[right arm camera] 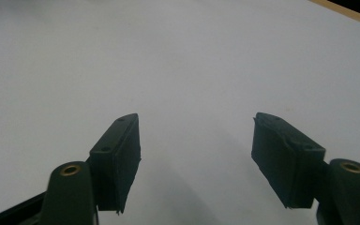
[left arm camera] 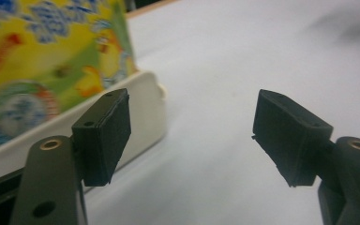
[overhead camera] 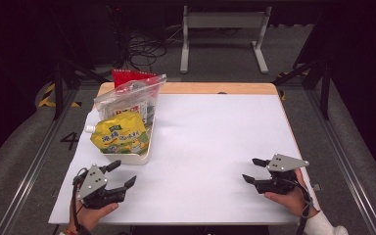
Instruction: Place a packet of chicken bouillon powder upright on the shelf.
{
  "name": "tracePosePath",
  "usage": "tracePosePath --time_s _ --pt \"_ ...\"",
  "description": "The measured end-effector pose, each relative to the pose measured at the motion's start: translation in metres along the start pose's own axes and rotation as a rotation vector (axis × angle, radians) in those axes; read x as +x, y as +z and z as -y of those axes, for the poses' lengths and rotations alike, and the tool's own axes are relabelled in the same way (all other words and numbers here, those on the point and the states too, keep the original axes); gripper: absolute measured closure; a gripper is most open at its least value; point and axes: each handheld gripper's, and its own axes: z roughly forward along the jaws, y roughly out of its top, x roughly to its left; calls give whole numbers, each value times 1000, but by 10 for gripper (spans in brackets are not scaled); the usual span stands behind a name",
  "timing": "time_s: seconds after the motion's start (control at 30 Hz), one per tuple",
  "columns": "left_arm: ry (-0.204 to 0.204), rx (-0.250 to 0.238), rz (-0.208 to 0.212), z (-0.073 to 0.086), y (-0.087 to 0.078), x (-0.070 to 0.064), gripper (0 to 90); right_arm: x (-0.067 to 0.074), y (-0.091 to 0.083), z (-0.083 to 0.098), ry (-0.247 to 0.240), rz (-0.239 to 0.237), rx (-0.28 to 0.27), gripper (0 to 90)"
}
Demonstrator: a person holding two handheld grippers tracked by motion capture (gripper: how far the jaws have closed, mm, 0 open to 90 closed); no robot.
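The left gripper [overhead camera: 122,174] sat low on the white counter [overhead camera: 210,147], just beside the near end of the cream tray [overhead camera: 144,155] at the counter's left, its jaws spread with nothing between them. In the left gripper view the tray's rounded corner lay right behind the left pad, and the yellow spouted pouch [overhead camera: 120,137] leaned in the tray above it. Behind the pouch stood a clear zip bag [overhead camera: 127,100] with packets inside and a red packet [overhead camera: 127,76] at the far end. The right gripper [overhead camera: 254,170] rested well apart on the counter's right side, jaws likewise released and empty — bare white surface ahead of it in its own view. This looked like the approach step: the left gripper was lining up on the tray or the pouch, no grasp made yet. The next move would likely call for lifting the jaws over the tray's rim and closing on the pouch's lower edge — a soft, slippery thing, so a firm pinch.
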Motion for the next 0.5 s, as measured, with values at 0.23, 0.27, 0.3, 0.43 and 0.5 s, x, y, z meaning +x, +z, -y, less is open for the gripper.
tracePosePath --time_s 0.23,0.27,0.3,0.43,0.5 --pt "21 87 80 2 26 -12 206 2 -5 3 -13 37 5 273" --pt "18 94 86 2 28 -13 193 2 -5 4 -16 44 8 262" --pt "31 109 89 2 31 -14 186 2 -6 5 -16 50 10 243" --pt "28 134 112 2 42 -17 154 4 -9 9 -17 85 8 184" --pt "27 139 114 1 46 -16 141 4 -11 13 -10 96 2 159"
